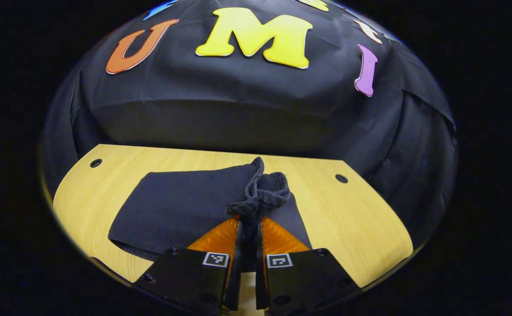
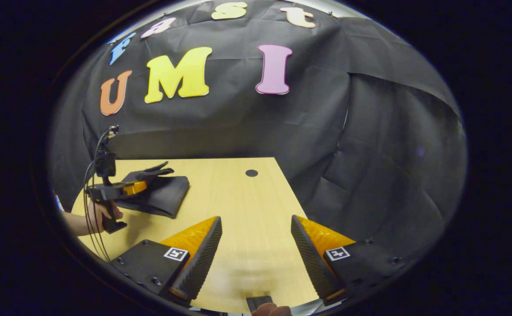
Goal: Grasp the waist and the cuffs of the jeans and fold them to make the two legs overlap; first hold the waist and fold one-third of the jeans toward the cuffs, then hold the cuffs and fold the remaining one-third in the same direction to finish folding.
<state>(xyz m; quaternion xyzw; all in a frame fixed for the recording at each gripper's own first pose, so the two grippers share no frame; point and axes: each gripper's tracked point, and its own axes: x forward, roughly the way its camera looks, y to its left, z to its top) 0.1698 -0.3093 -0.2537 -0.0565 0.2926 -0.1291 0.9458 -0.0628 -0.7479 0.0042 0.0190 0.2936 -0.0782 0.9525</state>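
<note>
two fingers of the left gripper are drawn close together in the left gripper view, clamped on a bunched, rumpled edge of the dark navy folded jeans; the pinched cloth rises in a crumpled knot just above the fingertips. whether that edge is the waist or the cuffs cannot be told. from the pinch, the rest of the jeans spreads flat to the left as a wide dark panel, with a narrower strip to the right of the fingers, all lying on the light yellow wood-grain table. two small dark round holes mark the tabletop, one near the far left corner and one on the far right. beyond the table hangs the black cloth wall of the booth.

in the right gripper view, the right gripper has its fingers spread wide apart with nothing between them, over bare table. farther off to the left, the left gripper is held by a person's hand, with black cables looping up from it, and its tips meet the lifted edge of the jeans, which lie as a compact folded stack near the table's left side, well apart from the right gripper. a dark round hole sits near the table's far edge.
</note>
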